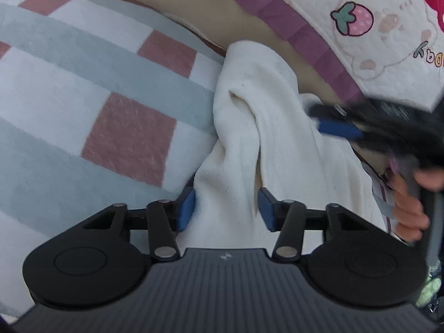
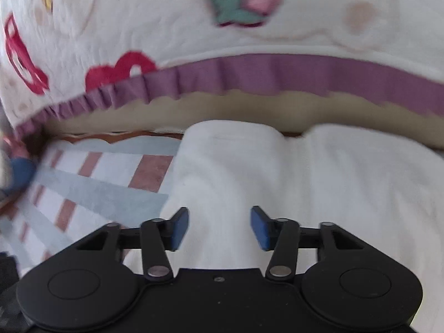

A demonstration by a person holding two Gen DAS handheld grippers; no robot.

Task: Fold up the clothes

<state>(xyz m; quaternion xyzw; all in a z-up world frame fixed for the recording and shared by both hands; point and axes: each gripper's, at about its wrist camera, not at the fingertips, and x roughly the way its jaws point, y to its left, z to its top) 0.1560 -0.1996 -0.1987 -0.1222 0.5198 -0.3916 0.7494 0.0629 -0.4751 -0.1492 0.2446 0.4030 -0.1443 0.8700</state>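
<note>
The left gripper (image 1: 226,208) sits lowest in its own view, blue pads (image 1: 185,208) on either side of a raised fold of the white fleece garment (image 1: 277,127); the left pad touches the cloth's edge while the right one stands just clear of it, so the fabric is between the jaws but not plainly pinched. The garment lies bunched on a checked blanket (image 1: 97,88) of grey-blue bands, white fields and dusty pink squares, its far end reaching a tan strip below a cream quilt (image 1: 388,55) with a purple frill and a strawberry print. At the right of that view the right gripper (image 1: 333,122) shows as a dark, blurred shape over the cloth, a hand (image 1: 410,208) wrapped round its handle. In the right wrist view the right gripper (image 2: 219,229) hangs over the same white garment (image 2: 305,183), jaws spread wide with nothing between the pads (image 2: 179,229) but the cloth lying beneath; whether the tips touch it is hard to say through the blur. The checked blanket (image 2: 111,183) runs off to the left and the quilt (image 2: 166,27) fills the top
</note>
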